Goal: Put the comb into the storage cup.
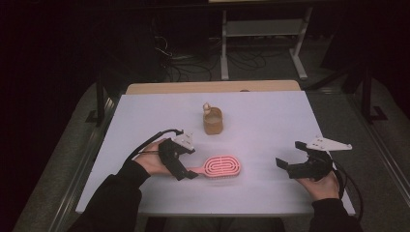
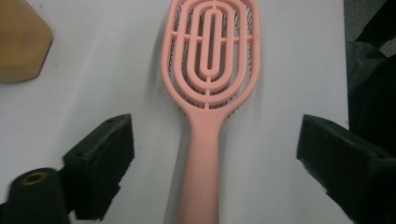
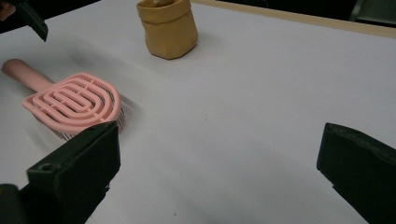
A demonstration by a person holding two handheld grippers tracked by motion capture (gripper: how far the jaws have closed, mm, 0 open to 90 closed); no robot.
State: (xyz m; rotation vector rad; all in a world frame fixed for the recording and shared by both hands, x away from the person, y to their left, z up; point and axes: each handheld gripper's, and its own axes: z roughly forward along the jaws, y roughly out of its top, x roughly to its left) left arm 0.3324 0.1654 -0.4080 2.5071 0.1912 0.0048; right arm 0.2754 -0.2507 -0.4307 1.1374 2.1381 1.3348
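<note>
Brush (image 1: 221, 166) lies flat near the desk's (image 1: 270, 121) front edge, handle between the left gripper's (image 2: 212, 154) open fingers, not yet clamped. Right gripper (image 1: 289, 157) open, empty, well apart. Risk: closing off-centre could pivot the handle. Pouch (image 1: 212, 121) stands behind.

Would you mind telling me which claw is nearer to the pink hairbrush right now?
The left claw: its open jaws stand either side of the pink hairbrush handle, not yet closed on it. The right claw hovers open well off to the brush head's right.
</note>
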